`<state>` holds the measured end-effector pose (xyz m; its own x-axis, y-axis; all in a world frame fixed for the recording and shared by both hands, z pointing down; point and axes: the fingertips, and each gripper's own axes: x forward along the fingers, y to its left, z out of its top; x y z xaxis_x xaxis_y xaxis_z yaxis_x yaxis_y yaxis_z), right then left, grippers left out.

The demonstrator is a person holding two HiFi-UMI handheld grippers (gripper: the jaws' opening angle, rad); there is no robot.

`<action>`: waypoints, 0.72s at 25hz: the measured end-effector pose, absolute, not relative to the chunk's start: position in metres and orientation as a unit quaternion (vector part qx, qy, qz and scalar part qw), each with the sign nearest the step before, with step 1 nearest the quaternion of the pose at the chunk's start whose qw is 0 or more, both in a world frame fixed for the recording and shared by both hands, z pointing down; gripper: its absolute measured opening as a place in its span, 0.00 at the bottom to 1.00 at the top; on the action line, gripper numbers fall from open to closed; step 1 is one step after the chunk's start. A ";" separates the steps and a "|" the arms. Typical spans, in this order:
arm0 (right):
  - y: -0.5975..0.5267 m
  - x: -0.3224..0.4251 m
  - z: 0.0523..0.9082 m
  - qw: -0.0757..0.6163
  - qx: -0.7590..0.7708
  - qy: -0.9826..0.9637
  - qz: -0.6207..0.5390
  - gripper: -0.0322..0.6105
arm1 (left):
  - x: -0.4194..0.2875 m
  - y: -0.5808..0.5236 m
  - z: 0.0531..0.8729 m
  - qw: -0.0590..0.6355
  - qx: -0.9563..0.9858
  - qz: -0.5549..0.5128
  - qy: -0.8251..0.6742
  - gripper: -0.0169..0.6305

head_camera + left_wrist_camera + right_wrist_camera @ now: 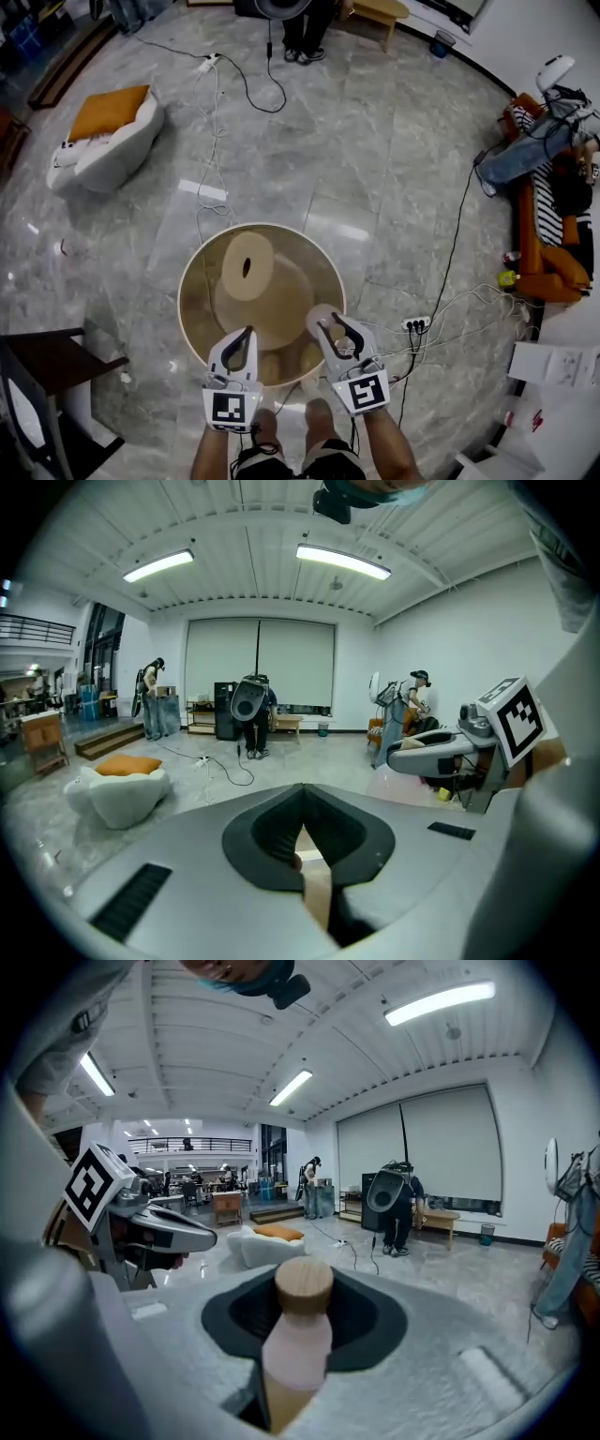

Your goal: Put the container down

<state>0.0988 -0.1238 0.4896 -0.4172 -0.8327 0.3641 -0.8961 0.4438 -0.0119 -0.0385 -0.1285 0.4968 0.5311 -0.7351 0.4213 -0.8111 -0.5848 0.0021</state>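
Observation:
The container [296,1340] is a pale pink bottle with a round wooden lid [303,1283]. My right gripper [334,324] is shut on its body, with the lid standing out past the jaws. In the head view the container [322,322] is held above the near right rim of the round glass-topped table [192,262]. My left gripper [247,332] hovers beside it to the left, over the table's near edge. Its jaws meet at the tips and nothing is between them. The left gripper view shows those closed tips [302,821] and the right gripper [441,750] off to the right.
Under the table's glass is a tan wooden base [251,281]. A white seat with an orange cushion [105,139] stands at far left and a dark chair [52,375] at near left. A power strip and cables [415,324] lie right of the table. An orange sofa [539,253] lines the right wall.

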 end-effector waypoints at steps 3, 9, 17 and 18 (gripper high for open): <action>-0.132 0.098 0.519 0.158 0.505 -0.841 0.110 0.24 | -0.041 -0.132 0.527 0.114 0.859 0.197 -0.458 0.05; -0.139 0.097 0.581 0.169 0.483 -0.851 0.121 0.24 | -0.038 -0.132 0.589 0.182 0.831 0.196 -0.487 0.05; -0.143 0.094 0.657 0.183 0.470 -0.853 0.137 0.24 | -0.042 -0.137 0.657 0.194 0.825 0.203 -0.490 0.05; -0.144 0.094 0.666 0.187 0.468 -0.852 0.139 0.24 | -0.043 -0.137 0.665 0.197 0.824 0.204 -0.491 0.05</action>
<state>0.0938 -0.1438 0.6660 -0.4917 -0.7462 0.4488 -0.8500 0.5231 -0.0616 -0.0426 -0.1373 0.6647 0.4346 -0.7279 0.5304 -0.8892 -0.4405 0.1241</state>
